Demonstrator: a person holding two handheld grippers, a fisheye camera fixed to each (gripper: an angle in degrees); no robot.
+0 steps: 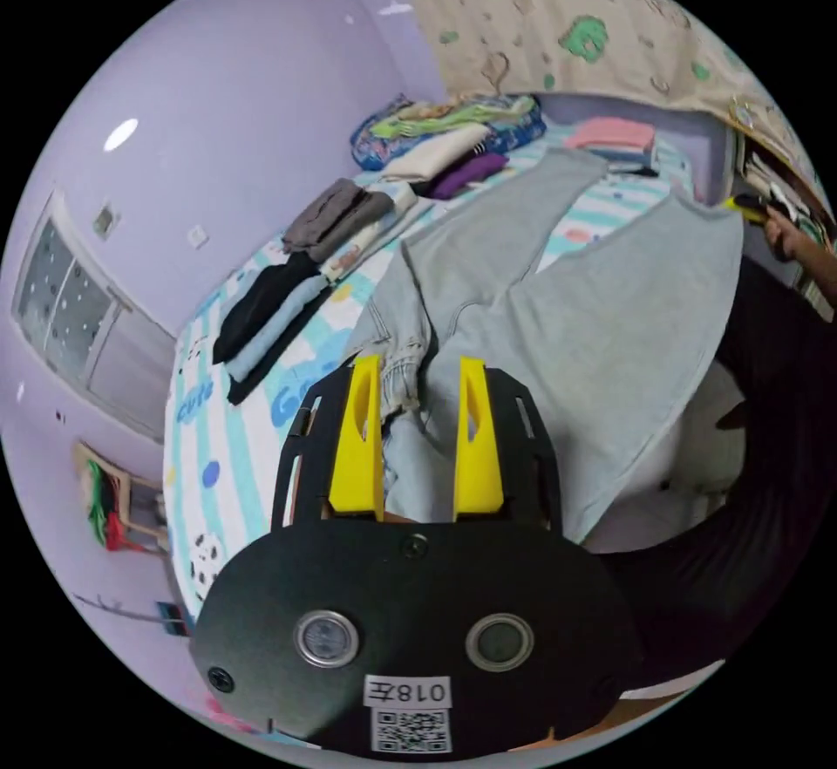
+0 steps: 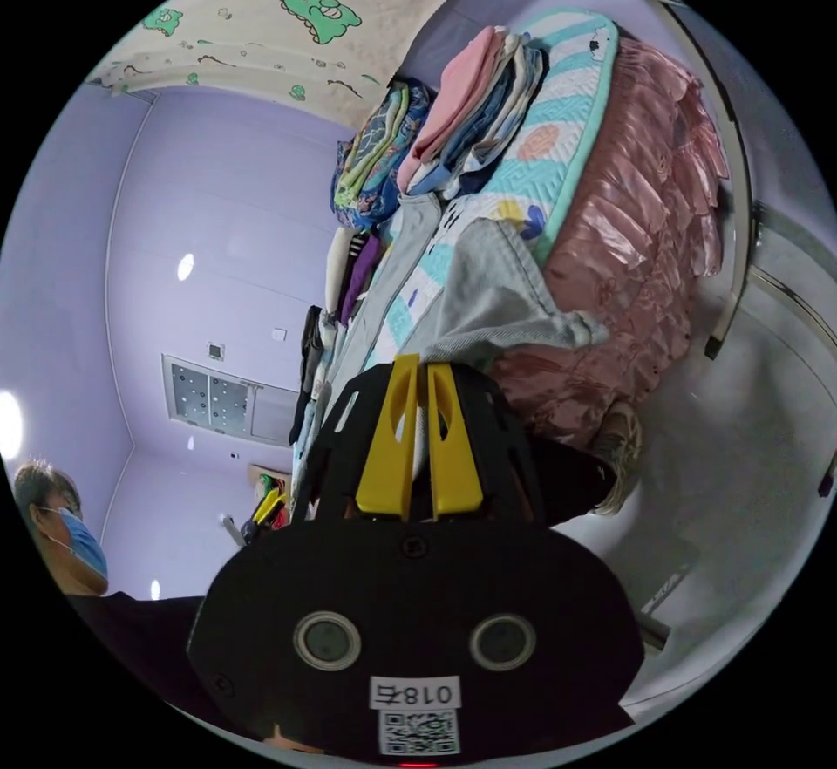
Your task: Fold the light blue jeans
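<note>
The light blue jeans [image 1: 567, 324] lie spread across the bed, legs pointing away from me in the left gripper view. My left gripper [image 1: 418, 364] is shut on the bunched waistband at the near end. At the far right of that view a hand holds my right gripper [image 1: 748, 207] at one leg's end. In the right gripper view, my right gripper [image 2: 421, 364] is shut on the hem of the jeans [image 2: 488, 298], which drapes over the bed's edge.
The striped bed sheet [image 1: 218, 455] carries folded stacks along the wall side: dark and blue clothes [image 1: 261, 316], grey ones [image 1: 336, 211], a purple piece [image 1: 462, 172] and a pink stack [image 1: 610, 137]. A pink frilled bed skirt [image 2: 628, 281] hangs below. A person [image 2: 61, 525] stands nearby.
</note>
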